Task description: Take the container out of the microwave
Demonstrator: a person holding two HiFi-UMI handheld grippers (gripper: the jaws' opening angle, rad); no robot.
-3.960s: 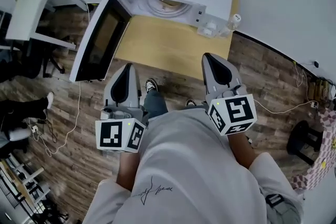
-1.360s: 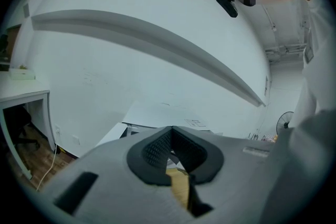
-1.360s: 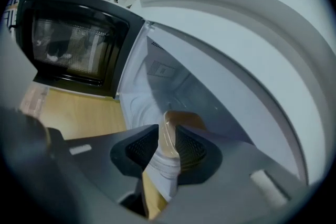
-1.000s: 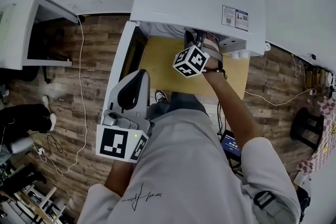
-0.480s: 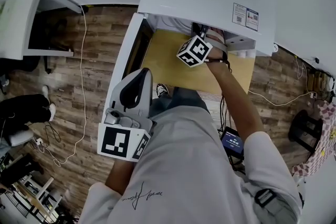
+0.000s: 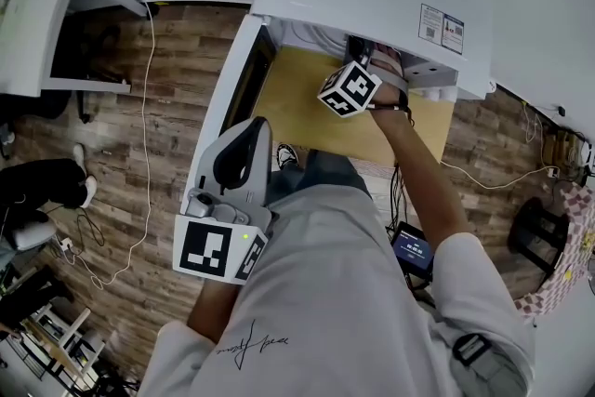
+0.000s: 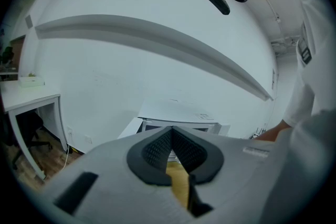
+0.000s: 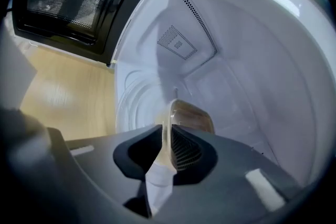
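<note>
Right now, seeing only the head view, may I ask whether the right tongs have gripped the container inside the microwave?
Observer: Yes; the right tongs have just been closing, and their pads now pinch the wall of the clear container.
Operator: Thank you. And the left tongs?
Observer: The left tongs are shut, with nothing between them.
Operator: Is the container empty?
Observer: It looks brownish inside; what it holds, I cannot tell.

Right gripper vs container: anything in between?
Nothing. In the right gripper view, the right gripper has just been closing its jaws and now pinches the container by its wall, inside the microwave.
</note>
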